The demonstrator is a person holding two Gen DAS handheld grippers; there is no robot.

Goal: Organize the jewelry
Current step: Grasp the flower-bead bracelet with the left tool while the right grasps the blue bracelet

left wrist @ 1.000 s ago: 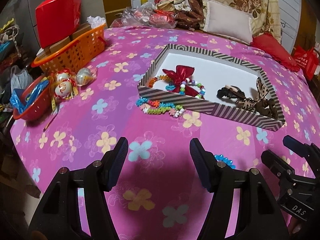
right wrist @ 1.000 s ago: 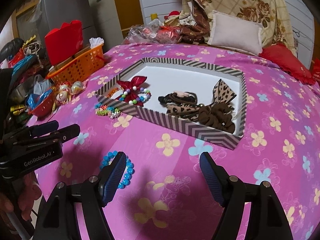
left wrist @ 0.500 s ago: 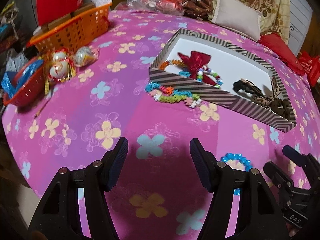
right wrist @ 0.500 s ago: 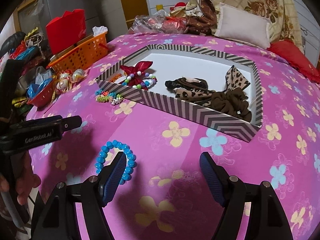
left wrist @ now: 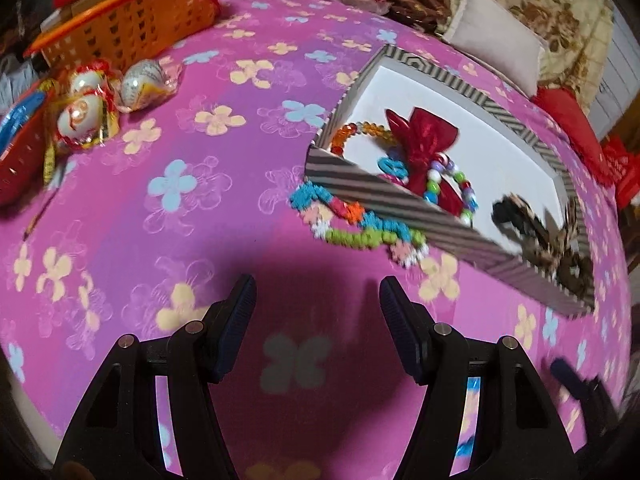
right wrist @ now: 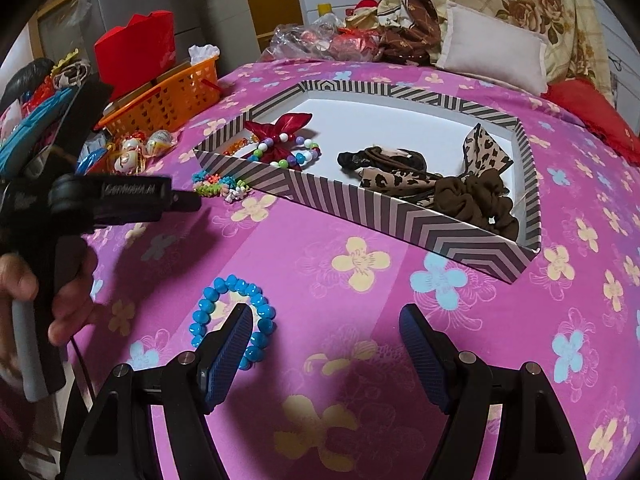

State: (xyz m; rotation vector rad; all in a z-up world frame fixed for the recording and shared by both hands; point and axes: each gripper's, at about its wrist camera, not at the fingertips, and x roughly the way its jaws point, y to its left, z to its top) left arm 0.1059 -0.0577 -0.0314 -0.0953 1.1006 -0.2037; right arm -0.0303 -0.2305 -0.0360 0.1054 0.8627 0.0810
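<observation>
A striped box (right wrist: 400, 216) (left wrist: 384, 196) on the pink flowered cover holds a red bow with a bead bracelet (right wrist: 280, 132) (left wrist: 424, 148) and leopard scrunchies (right wrist: 420, 180) (left wrist: 540, 236). A multicoloured flower-bead bracelet (left wrist: 356, 228) (right wrist: 218, 186) lies against the box's outer wall. My left gripper (left wrist: 316, 296) (right wrist: 188, 200) hovers open and empty just short of it. A blue bead bracelet (right wrist: 232, 316) lies on the cover, partly behind the left finger of my right gripper (right wrist: 328, 320). That gripper is open and holds nothing.
An orange basket (left wrist: 132, 28) (right wrist: 168, 100), wrapped egg ornaments (left wrist: 92, 108) and a red bowl (left wrist: 16, 160) sit at the left. A person's hand (right wrist: 64, 292) holds the left gripper. A pillow (right wrist: 492, 56) and clutter lie beyond the box.
The left gripper moved forward and down toward the flower-bead bracelet by the box, rolling a little. The right gripper sank slightly over the blue bracelet. Both stayed open.
</observation>
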